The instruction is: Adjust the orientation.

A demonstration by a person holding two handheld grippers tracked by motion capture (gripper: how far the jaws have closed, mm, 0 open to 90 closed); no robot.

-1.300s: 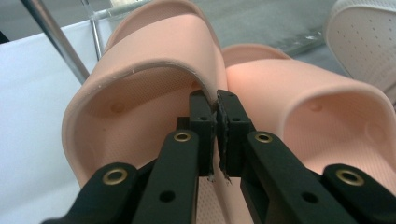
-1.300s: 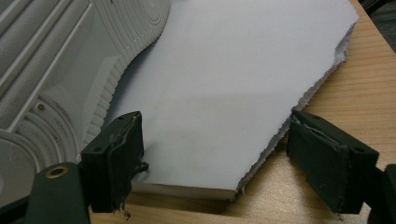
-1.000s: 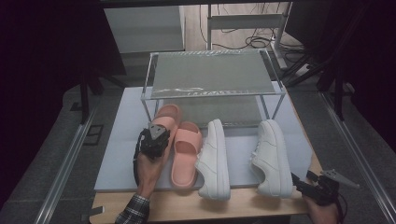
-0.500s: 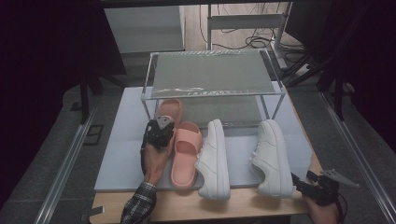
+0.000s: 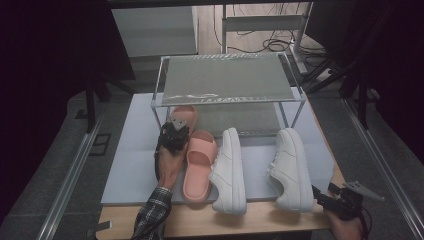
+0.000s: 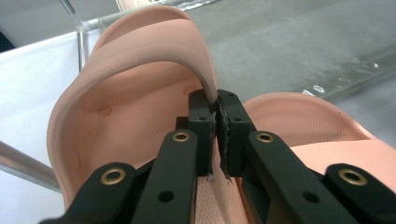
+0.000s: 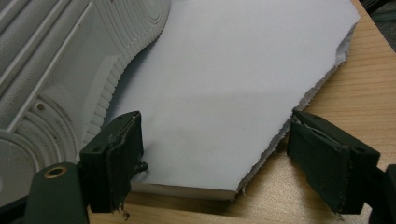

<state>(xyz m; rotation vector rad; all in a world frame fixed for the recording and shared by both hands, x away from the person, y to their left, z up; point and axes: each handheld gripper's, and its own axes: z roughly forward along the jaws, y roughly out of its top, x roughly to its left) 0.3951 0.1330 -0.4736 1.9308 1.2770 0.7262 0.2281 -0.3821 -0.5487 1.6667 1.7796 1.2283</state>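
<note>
My left gripper [image 6: 215,122] is clamped on the far pink slipper's [image 6: 140,93] strap; I'd slide it squarely under the rack [image 5: 227,77], keeping it level. Right gripper [image 7: 215,158] idle, jaws spread.

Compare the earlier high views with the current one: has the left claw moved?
Yes. The left claw, shut on a pink slide, has moved up the picture toward the wire rack.
</note>
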